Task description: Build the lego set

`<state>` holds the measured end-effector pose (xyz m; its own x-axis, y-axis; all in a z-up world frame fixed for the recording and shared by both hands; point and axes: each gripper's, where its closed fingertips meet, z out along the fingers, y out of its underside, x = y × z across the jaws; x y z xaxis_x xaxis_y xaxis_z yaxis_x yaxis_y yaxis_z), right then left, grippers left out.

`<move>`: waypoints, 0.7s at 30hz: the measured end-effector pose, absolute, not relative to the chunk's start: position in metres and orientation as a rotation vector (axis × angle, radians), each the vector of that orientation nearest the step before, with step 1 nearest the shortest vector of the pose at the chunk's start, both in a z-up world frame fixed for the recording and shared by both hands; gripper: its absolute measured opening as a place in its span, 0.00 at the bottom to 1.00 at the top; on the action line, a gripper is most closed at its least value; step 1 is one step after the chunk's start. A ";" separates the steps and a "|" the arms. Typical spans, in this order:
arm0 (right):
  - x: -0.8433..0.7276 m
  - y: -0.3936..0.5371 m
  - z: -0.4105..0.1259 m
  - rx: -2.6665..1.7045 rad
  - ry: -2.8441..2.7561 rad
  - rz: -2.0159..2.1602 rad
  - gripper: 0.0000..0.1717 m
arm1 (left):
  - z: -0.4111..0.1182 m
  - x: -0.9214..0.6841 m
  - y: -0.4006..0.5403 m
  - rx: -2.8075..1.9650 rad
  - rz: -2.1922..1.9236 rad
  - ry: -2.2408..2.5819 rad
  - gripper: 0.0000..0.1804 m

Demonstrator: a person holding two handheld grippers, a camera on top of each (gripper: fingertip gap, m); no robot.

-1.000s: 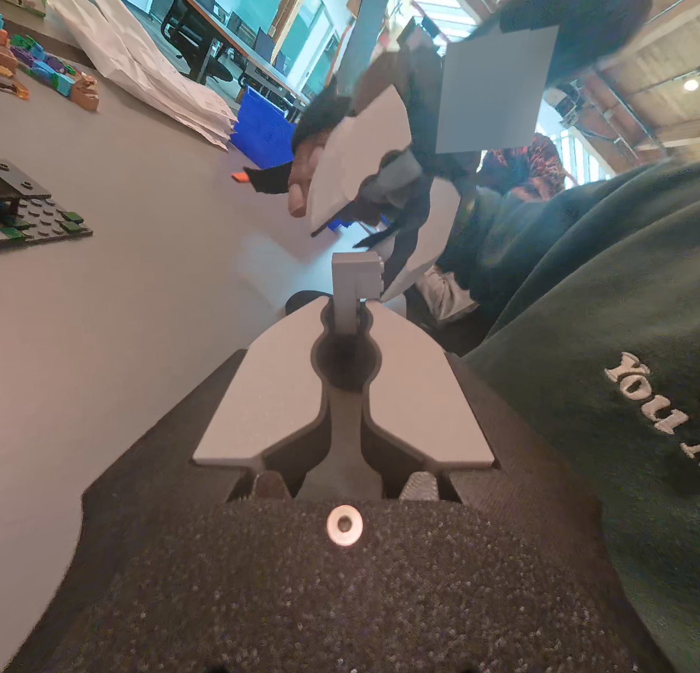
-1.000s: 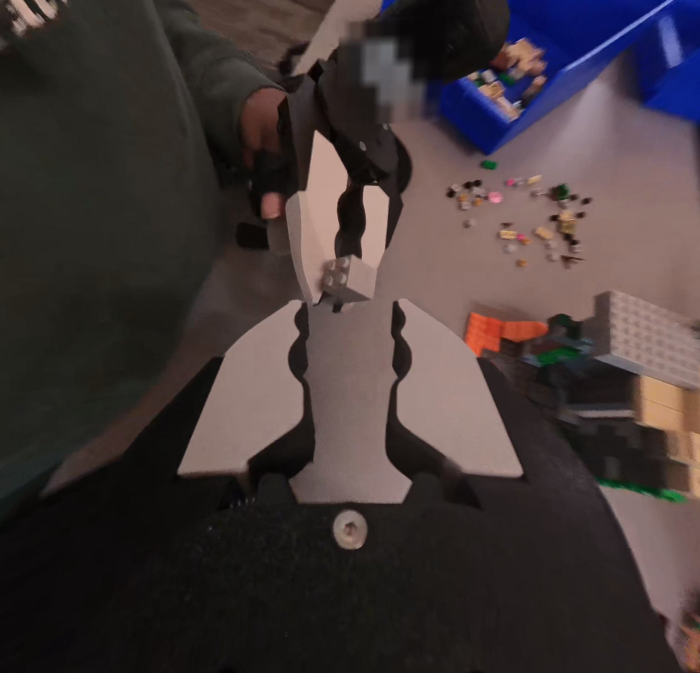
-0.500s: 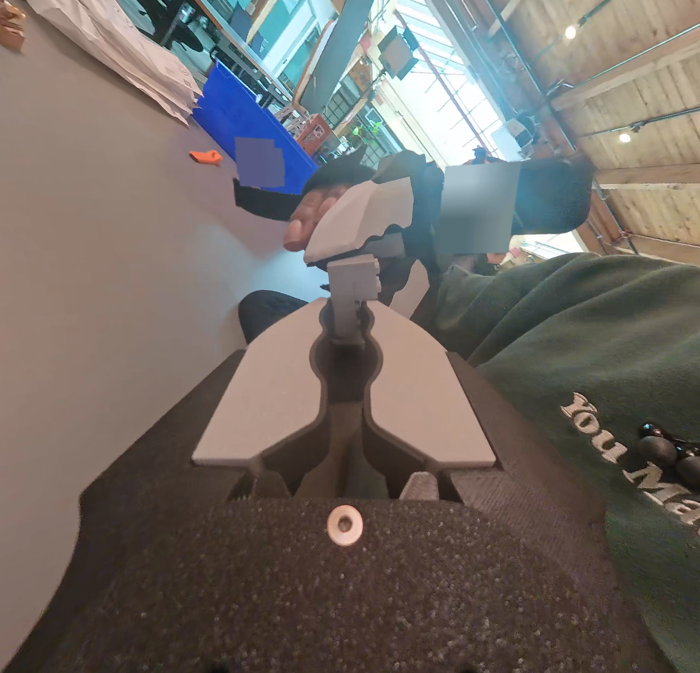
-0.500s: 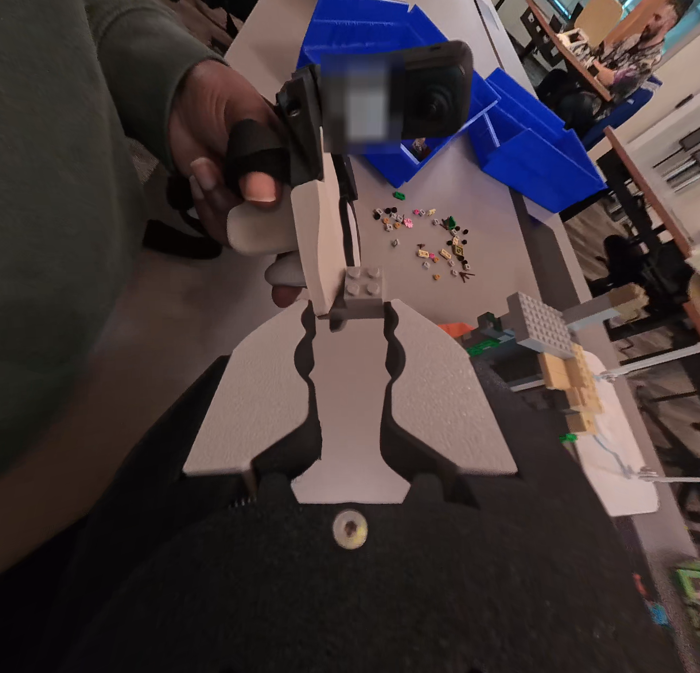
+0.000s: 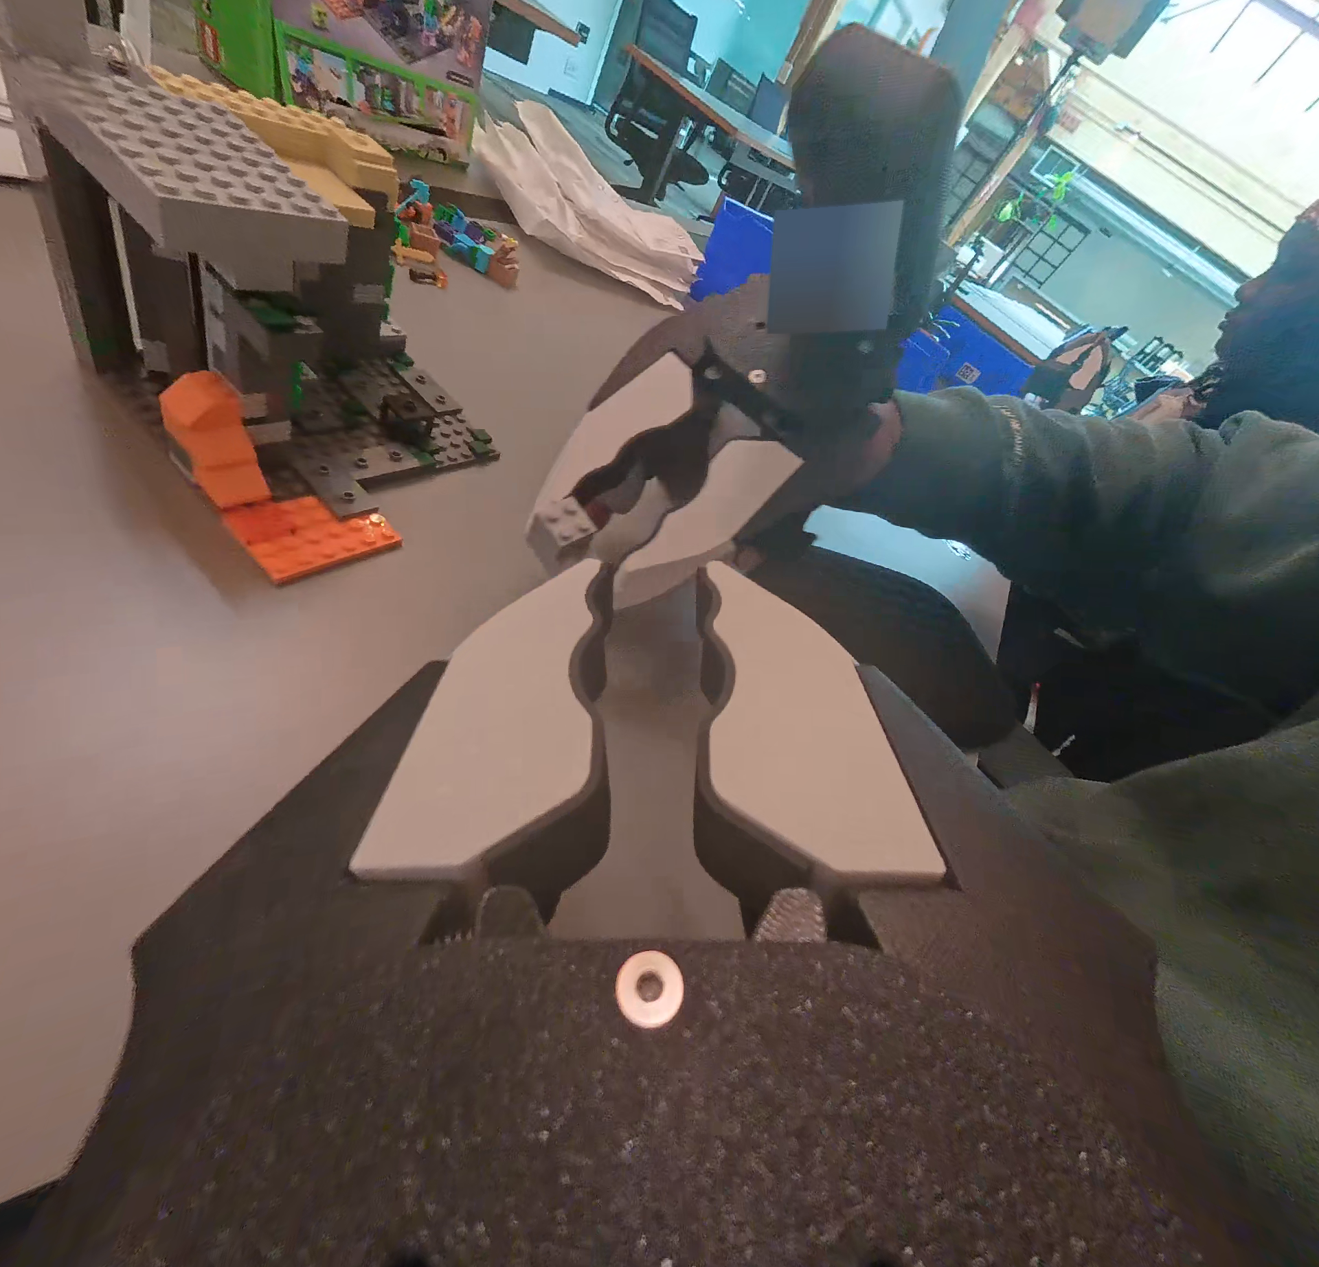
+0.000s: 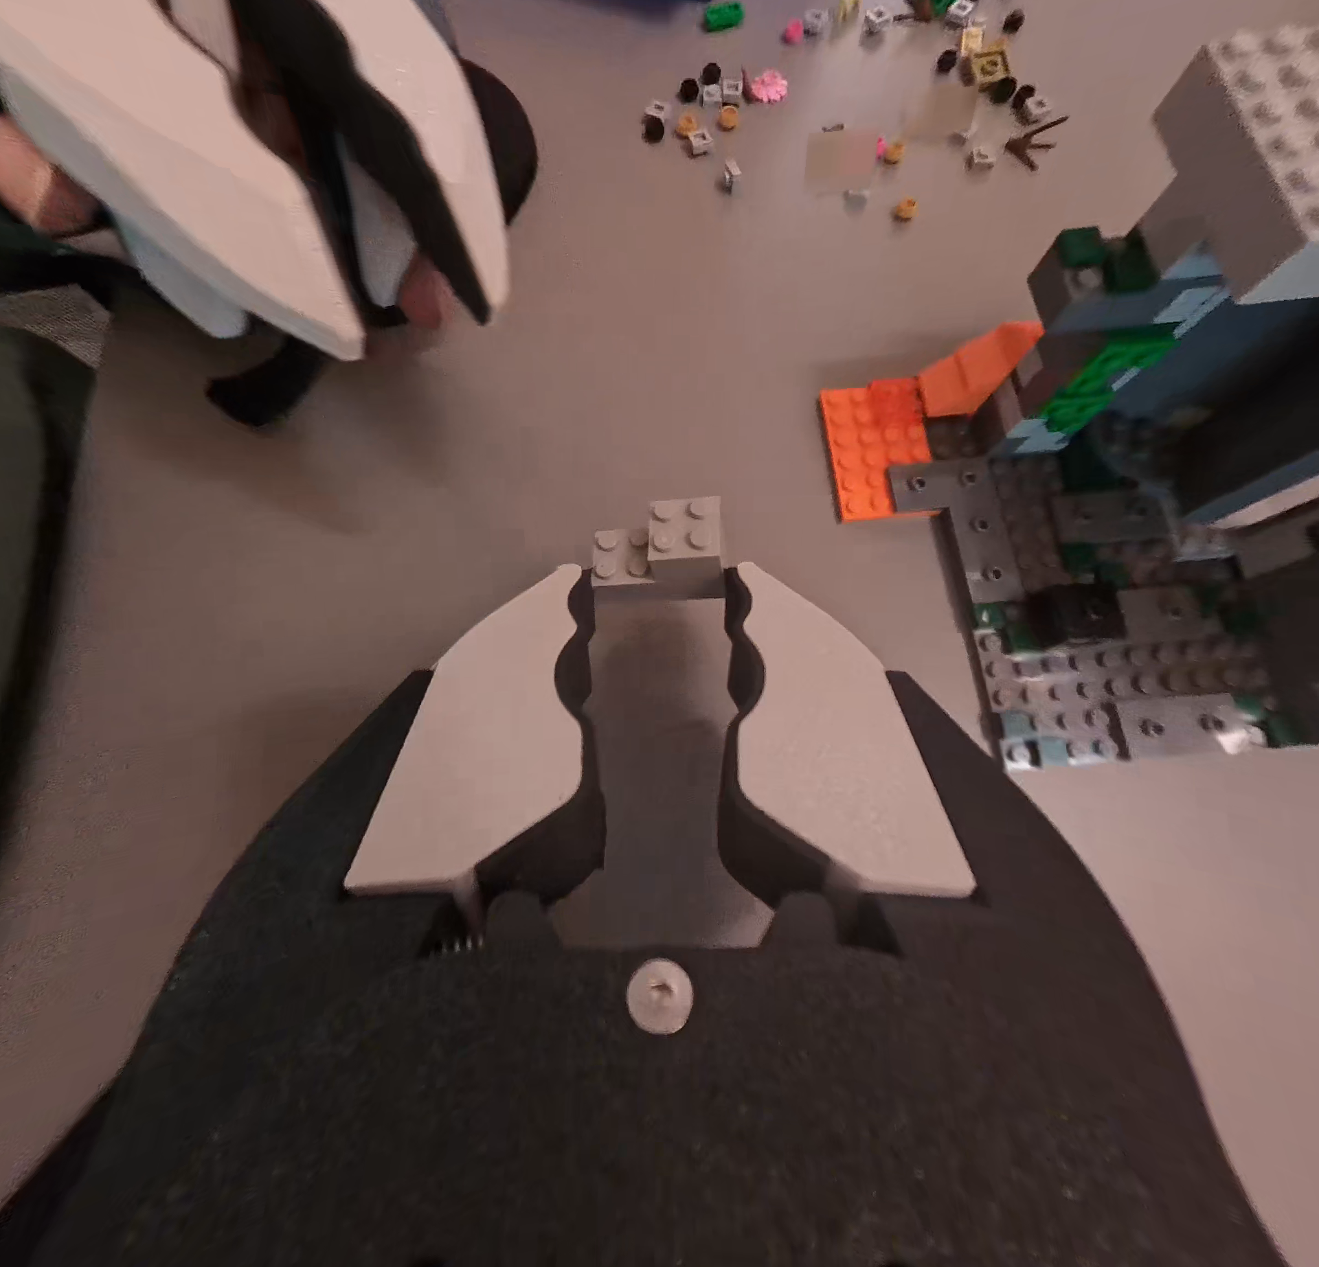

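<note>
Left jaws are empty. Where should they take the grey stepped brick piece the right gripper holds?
Probably the raised two-by-two block of the grey stepped brick piece: flat-walled, it stands proud of the lower brick, whose ends the right gripper clamps. Come from the far side, facing that gripper.

Bare table (image 6: 499, 491) lies open left of the brick model (image 6: 1113, 519).

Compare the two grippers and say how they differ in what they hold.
The right gripper is shut on a grey brick piece, a stepped stack pinched at its fingertips; the left gripper has nothing between its fingers and stands open. The right gripper points down at the grey table, while the left gripper looks across it. Both have pale grey fingers with wavy black inner edges.
</note>
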<state>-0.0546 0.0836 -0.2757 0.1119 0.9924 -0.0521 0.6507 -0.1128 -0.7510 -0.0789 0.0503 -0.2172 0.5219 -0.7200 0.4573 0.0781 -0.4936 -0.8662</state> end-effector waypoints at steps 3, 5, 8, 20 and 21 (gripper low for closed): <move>-0.063 0.090 -0.287 -1.866 -1.624 0.802 0.20 | -0.217 -0.082 0.049 -1.834 -1.090 0.529 0.11; -0.064 0.095 -0.295 -1.880 -1.648 0.779 0.20 | -0.217 -0.083 0.048 -1.831 -1.097 0.527 0.11; -0.065 0.096 -0.299 -1.870 -1.675 0.770 0.21 | -0.217 -0.084 0.045 -1.829 -1.106 0.526 0.11; -0.061 0.097 -0.292 -1.846 -1.642 0.764 0.24 | -0.219 -0.081 0.047 -1.838 -1.113 0.527 0.10; -0.060 0.098 -0.287 -1.841 -1.615 0.782 0.24 | -0.219 -0.080 0.047 -1.837 -1.111 0.529 0.10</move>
<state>-0.0596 0.0981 -0.2867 0.1031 0.9928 -0.0618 0.6642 -0.1150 -0.7387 -0.0800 0.0470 -0.2187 0.5051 -0.7203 0.4754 0.0854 -0.5064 -0.8580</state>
